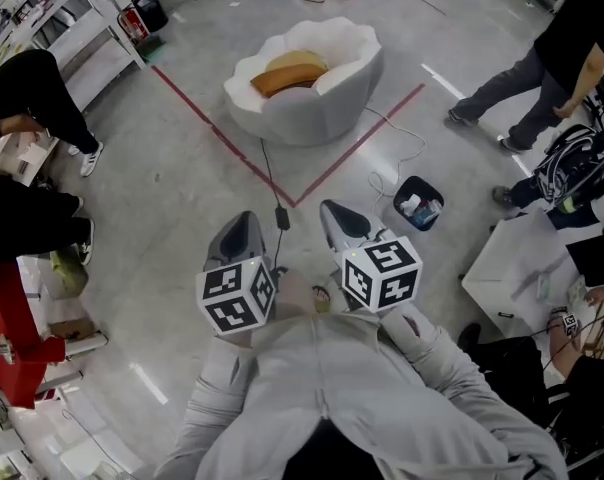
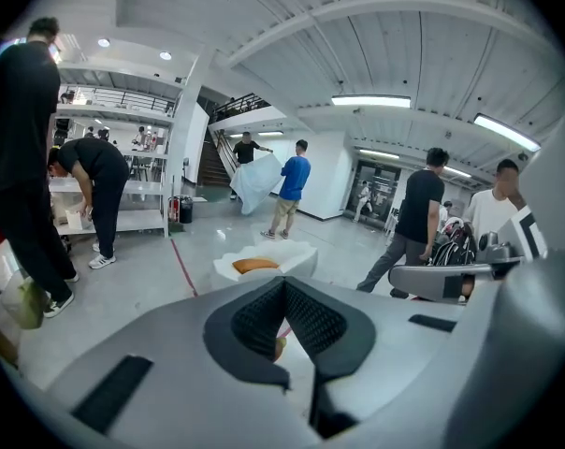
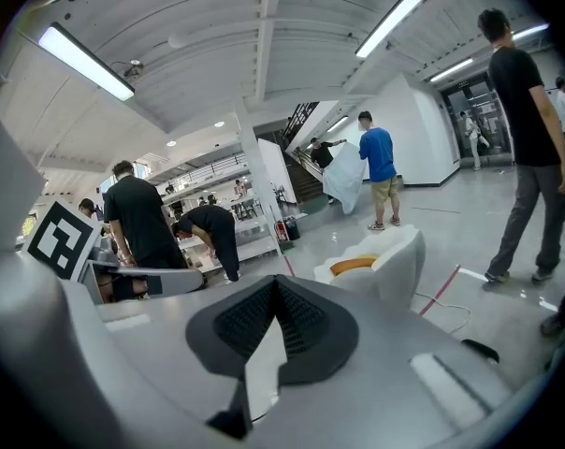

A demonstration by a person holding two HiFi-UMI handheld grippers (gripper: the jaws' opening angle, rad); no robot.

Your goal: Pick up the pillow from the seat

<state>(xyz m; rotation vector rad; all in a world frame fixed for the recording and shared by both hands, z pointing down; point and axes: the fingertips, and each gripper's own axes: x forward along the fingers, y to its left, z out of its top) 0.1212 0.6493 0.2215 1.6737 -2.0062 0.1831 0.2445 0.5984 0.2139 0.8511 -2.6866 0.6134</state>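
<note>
A: Where is the pillow now?
B: The orange pillow (image 1: 290, 71) lies in the hollow of the white seat (image 1: 327, 113), a shell-shaped chair that stands on the grey floor (image 1: 182, 198).
A: Are the tools close to it?
B: No, well apart. Both tools are low in the head view and the seat is near the top. Btw. two red tape lines (image 1: 232, 146) meet in a V on the floor between them.
A: Left tool, what state?
B: The left tool (image 1: 242, 226) is closed. Its pads meet at the tip and it holds nothing. In its own view the seat w/ the pillow shows just above the tip.
A: And the right one?
B: The right tool (image 1: 337, 218) is the same, jaws together and empty. In its view the seat is to the right of the tip.
A: Anything else on the floor?
B: A black cable (image 1: 268, 173) runs from the seat toward the tools. A small black bin (image 1: 422, 181) stands at the right, w/ some things inside. Several ppl in dark clothes stand at the edges. Far behind the seat, one person in a blue shirt (image 2: 294, 178) holds a big pale sheet (image 2: 254, 187).
</note>
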